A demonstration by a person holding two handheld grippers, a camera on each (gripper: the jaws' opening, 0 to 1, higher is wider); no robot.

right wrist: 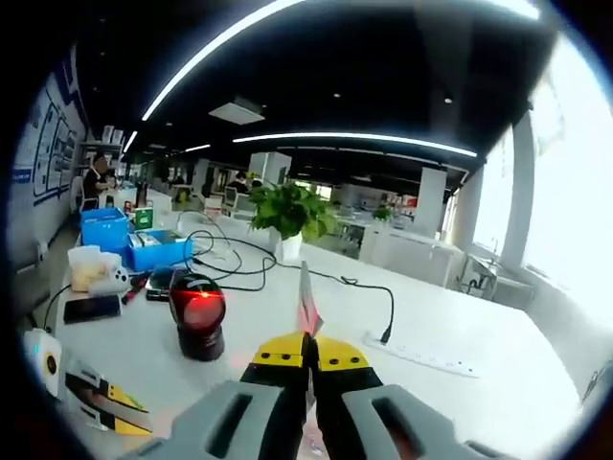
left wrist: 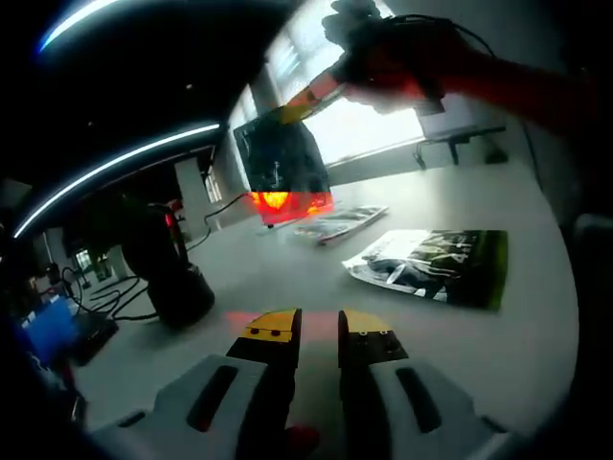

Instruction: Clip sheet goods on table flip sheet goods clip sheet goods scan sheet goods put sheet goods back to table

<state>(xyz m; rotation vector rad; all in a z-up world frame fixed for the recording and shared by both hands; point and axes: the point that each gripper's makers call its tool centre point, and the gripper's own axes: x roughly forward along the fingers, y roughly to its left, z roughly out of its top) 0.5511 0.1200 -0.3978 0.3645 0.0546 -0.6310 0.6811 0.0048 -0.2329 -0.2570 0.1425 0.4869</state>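
In the left gripper view my right gripper (left wrist: 321,91) comes in at the top right, held by a hand, and is shut on the top edge of a dark sheet pack (left wrist: 278,158). The pack hangs above the table, and its lower edge glows red. A black scanner (left wrist: 170,264) stands on the table to its left. My left gripper (left wrist: 319,331) hovers low over the table, its jaws slightly apart with nothing between them. In the right gripper view my right gripper (right wrist: 308,347) is shut on the pack (right wrist: 306,297), seen edge-on, facing the scanner (right wrist: 198,316), whose window is lit red.
Two more sheet packs lie on the white table (left wrist: 287,278), a dark-green one (left wrist: 436,268) and a flatter one (left wrist: 340,222) behind it. Beyond the scanner are a power strip (right wrist: 421,355), cables, a potted plant (right wrist: 292,216), blue boxes (right wrist: 144,247) and a phone (right wrist: 91,309).
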